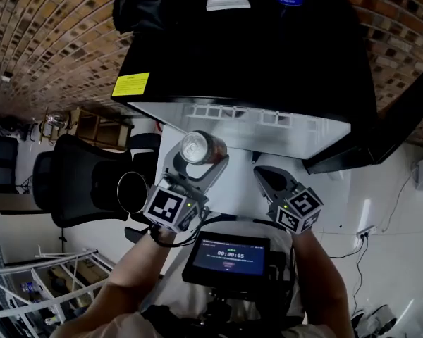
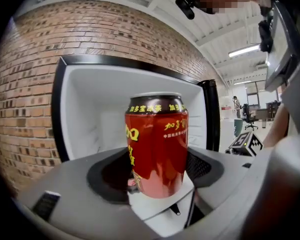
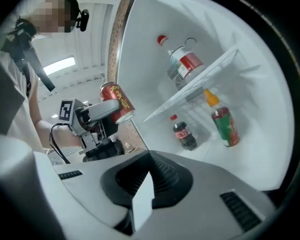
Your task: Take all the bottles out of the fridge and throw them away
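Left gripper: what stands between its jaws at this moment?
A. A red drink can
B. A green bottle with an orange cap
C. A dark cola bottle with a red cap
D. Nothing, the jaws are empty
A: in the left gripper view, the left gripper is closed on a red can, which stands upright between its jaws. The head view shows the same can from its silver top.

Head view looks down; gripper views seemingly share the fridge (image 2: 90,104).
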